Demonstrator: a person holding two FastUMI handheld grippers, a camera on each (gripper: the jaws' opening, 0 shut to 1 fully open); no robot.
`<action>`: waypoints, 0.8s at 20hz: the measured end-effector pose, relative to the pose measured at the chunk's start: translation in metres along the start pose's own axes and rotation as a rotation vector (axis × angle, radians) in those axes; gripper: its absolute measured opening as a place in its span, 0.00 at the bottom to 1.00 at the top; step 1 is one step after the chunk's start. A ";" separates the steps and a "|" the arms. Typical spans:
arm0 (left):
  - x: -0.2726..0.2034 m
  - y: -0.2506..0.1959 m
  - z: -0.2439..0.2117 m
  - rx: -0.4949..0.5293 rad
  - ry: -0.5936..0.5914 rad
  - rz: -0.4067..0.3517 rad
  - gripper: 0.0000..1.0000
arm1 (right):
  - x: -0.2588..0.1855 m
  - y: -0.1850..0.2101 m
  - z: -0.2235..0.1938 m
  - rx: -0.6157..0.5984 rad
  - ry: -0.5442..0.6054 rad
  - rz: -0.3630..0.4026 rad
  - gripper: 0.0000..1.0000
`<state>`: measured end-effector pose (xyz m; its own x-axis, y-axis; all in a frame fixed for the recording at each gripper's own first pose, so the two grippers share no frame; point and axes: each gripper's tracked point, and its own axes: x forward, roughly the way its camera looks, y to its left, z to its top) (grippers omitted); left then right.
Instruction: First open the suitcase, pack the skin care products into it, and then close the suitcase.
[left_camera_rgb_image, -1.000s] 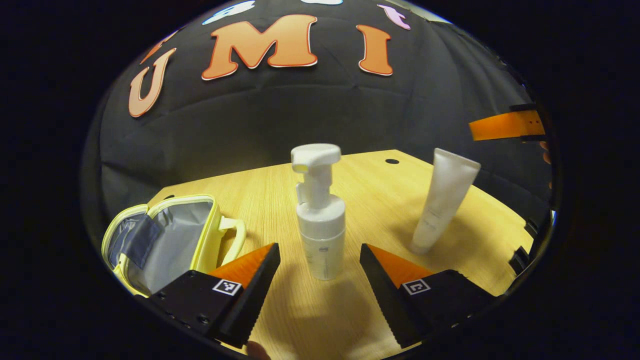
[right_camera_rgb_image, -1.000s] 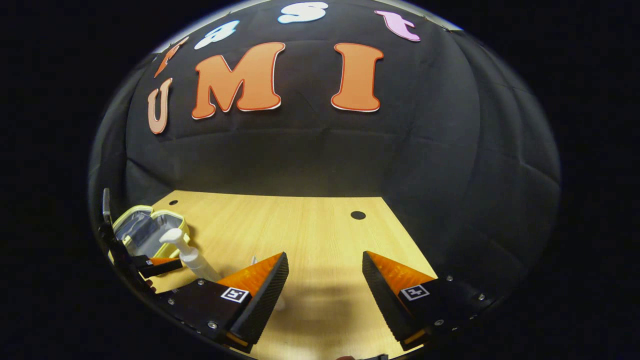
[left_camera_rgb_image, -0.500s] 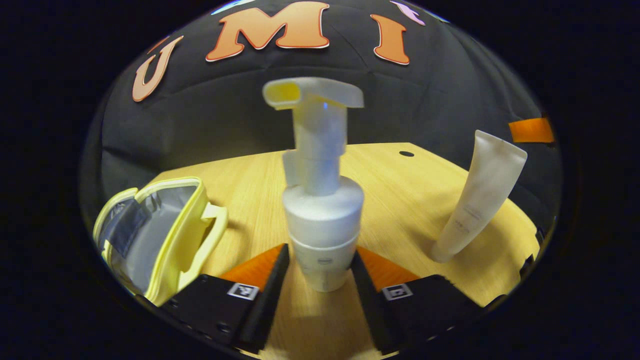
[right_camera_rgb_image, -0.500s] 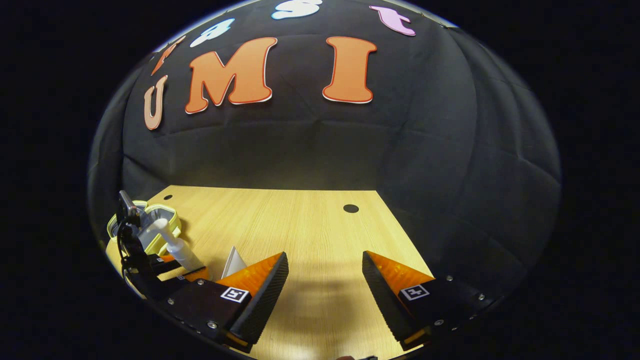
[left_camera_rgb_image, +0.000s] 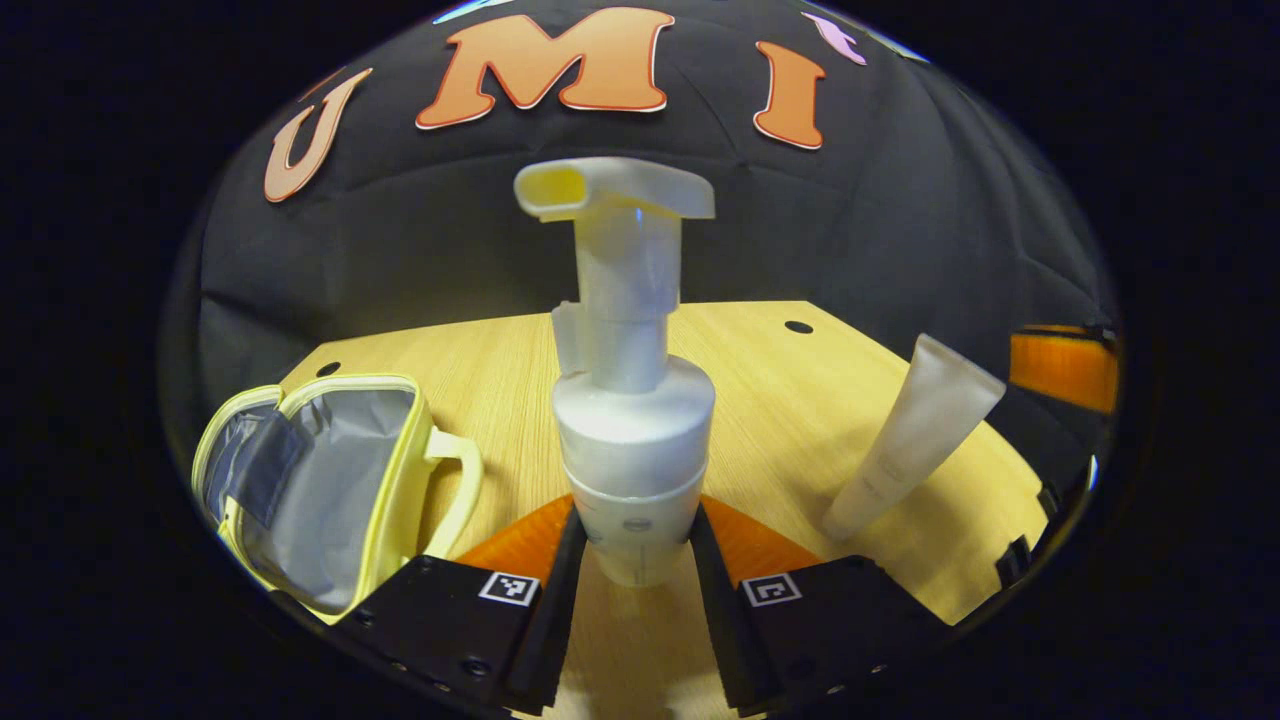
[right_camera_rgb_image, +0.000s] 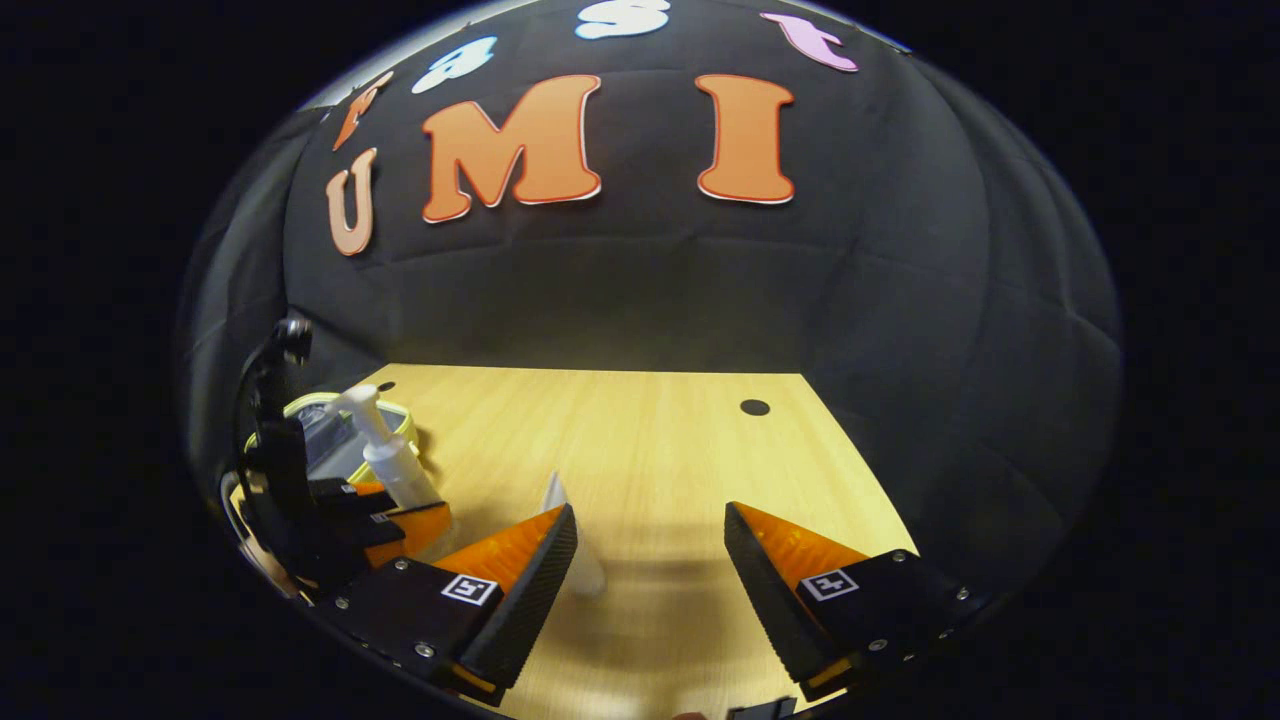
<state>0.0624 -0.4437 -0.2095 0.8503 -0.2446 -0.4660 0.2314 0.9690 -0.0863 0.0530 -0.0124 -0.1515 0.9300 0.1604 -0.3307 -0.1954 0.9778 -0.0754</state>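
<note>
A white pump bottle (left_camera_rgb_image: 632, 440) stands upright on the wooden table (left_camera_rgb_image: 790, 400), and my left gripper (left_camera_rgb_image: 632, 550) is shut on its lower body. A small yellow suitcase (left_camera_rgb_image: 320, 480) with a grey lining lies open at the left. A white tube (left_camera_rgb_image: 910, 440) stands on its cap, leaning, at the right. In the right gripper view my right gripper (right_camera_rgb_image: 650, 560) hangs open above the table; the tube (right_camera_rgb_image: 575, 545) shows just past its left finger. Farther left there are the left gripper (right_camera_rgb_image: 385, 510) holding the pump bottle (right_camera_rgb_image: 385, 450) and the suitcase (right_camera_rgb_image: 330, 440) behind it.
The wooden table (right_camera_rgb_image: 650, 440) has small round holes (right_camera_rgb_image: 754, 407) near its far edge and ends at the black cloth wall. Part of the right gripper (left_camera_rgb_image: 1065, 365) shows at the right edge of the left gripper view.
My left gripper moved in around the pump bottle and shut on it. The right gripper swung slightly, so the tube now sits closer to its left finger.
</note>
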 end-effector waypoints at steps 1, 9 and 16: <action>-0.012 0.000 0.009 -0.016 -0.007 -0.018 0.59 | 0.001 0.006 -0.003 -0.010 0.001 0.010 0.95; -0.082 0.046 0.055 0.038 -0.028 0.037 0.59 | 0.030 0.044 -0.056 0.005 0.133 0.071 0.95; -0.105 0.084 0.046 0.003 0.002 0.115 0.59 | 0.069 0.050 -0.105 0.046 0.284 0.067 0.95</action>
<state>0.0140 -0.3386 -0.1273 0.8702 -0.1317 -0.4747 0.1337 0.9906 -0.0298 0.0749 0.0339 -0.2771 0.7901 0.1873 -0.5837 -0.2336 0.9723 -0.0042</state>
